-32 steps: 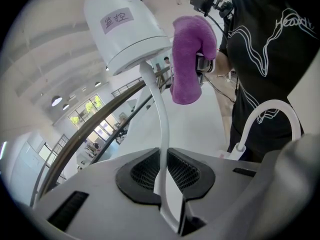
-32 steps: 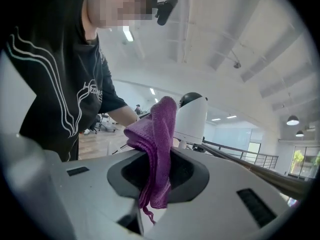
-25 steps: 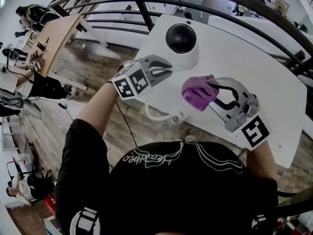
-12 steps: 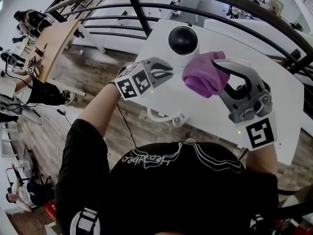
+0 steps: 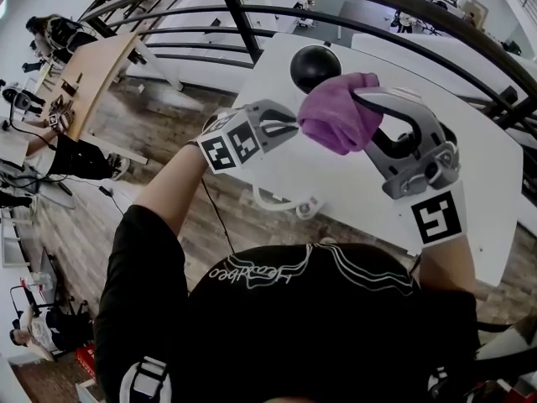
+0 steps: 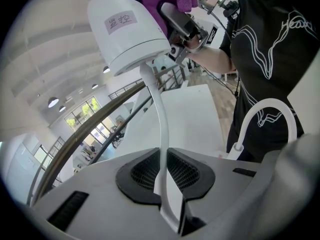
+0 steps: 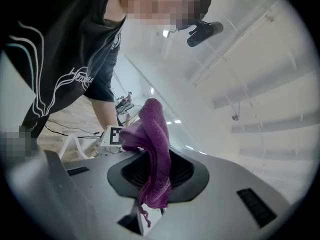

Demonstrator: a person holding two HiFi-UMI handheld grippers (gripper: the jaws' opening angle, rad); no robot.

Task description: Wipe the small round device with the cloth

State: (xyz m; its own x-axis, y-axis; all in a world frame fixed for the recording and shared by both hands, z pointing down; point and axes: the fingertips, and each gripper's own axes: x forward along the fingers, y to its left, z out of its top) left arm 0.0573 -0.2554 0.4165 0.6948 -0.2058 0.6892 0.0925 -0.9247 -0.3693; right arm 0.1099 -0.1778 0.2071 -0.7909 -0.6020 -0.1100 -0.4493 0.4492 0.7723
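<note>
The small round device (image 5: 312,64), white with a black dome, is at the table's far side. In the left gripper view its white body (image 6: 129,34) fills the top, with a label on it. My left gripper (image 5: 289,124) is shut on the device's white cable (image 6: 161,134), which runs from between the pads (image 6: 167,184) up to the body. My right gripper (image 5: 359,106) is shut on the purple cloth (image 5: 338,112), which bunches against the dome's near side. That cloth (image 7: 152,149) hangs between the right pads. Whether cloth and dome touch I cannot tell.
The white table (image 5: 478,154) spreads right. A loop of white cable (image 5: 277,200) lies near its front edge. A black railing (image 5: 243,11) curves behind the table. At far left are a wooden table (image 5: 101,65) and seated people.
My right gripper has risen with the cloth from low over the table, moving up and left to the dome. The left gripper has hardly moved.
</note>
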